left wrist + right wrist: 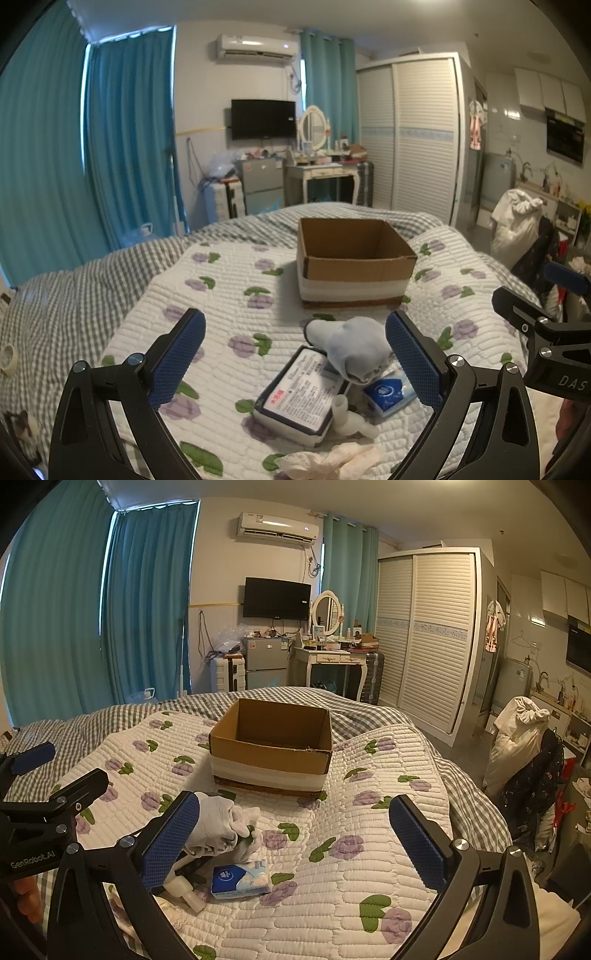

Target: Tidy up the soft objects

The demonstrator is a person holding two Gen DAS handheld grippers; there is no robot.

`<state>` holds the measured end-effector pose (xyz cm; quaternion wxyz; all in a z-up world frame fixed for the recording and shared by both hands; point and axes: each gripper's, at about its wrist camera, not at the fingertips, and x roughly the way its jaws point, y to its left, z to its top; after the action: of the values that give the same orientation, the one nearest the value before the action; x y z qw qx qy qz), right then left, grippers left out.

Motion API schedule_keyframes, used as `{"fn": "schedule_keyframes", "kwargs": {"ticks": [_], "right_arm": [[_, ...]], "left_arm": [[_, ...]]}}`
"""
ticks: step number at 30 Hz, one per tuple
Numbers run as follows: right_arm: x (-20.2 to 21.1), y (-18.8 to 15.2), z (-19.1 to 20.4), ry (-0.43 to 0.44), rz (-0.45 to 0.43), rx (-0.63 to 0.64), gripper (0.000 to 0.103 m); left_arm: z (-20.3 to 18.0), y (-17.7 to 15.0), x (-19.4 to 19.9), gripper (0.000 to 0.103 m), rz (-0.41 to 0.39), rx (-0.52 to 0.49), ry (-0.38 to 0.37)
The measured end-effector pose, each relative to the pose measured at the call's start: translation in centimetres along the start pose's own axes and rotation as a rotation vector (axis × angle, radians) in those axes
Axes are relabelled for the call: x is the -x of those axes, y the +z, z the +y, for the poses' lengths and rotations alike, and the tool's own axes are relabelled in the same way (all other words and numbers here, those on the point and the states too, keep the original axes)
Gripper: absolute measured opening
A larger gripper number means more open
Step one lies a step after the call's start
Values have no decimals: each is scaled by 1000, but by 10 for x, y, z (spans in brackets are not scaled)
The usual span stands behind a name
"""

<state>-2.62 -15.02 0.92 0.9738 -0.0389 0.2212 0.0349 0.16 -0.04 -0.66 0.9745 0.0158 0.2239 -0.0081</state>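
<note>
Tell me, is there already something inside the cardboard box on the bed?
No, the right wrist view looks into the open cardboard box and shows only its bare brown walls and floor.

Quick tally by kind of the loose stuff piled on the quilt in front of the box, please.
Wet wipes pack: 1
Tissue pack: 1
Small white bottle: 1
Gloves: 2, light one and beige one
Total: 5, all outside the cardboard box; anything buried beneath is hidden.
</note>
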Motion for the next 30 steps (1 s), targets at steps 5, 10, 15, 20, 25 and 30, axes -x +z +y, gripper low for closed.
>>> {"fn": "schedule_keyframes", "kwargs": {"ticks": [5, 10, 15, 20, 25, 30], "right_arm": [[0, 0, 0, -1, 0, 1, 103], [0, 0, 1, -1, 0, 2, 103], [0, 0, 1, -2, 0, 3, 103], [0, 0, 1, -1, 1, 4, 103], [-1, -2, 2, -1, 2, 6, 103], [-1, -7, 5, 1, 3, 9, 103]], "left_arm": [[-2, -2, 5, 100, 3, 4, 0], [-1, -2, 8, 100, 4, 6, -1], [1, 0, 6, 100, 3, 11, 2], [2, -1, 6, 100, 6, 16, -2], [2, -1, 5, 100, 5, 16, 1], [2, -1, 5, 100, 6, 17, -1]]}}
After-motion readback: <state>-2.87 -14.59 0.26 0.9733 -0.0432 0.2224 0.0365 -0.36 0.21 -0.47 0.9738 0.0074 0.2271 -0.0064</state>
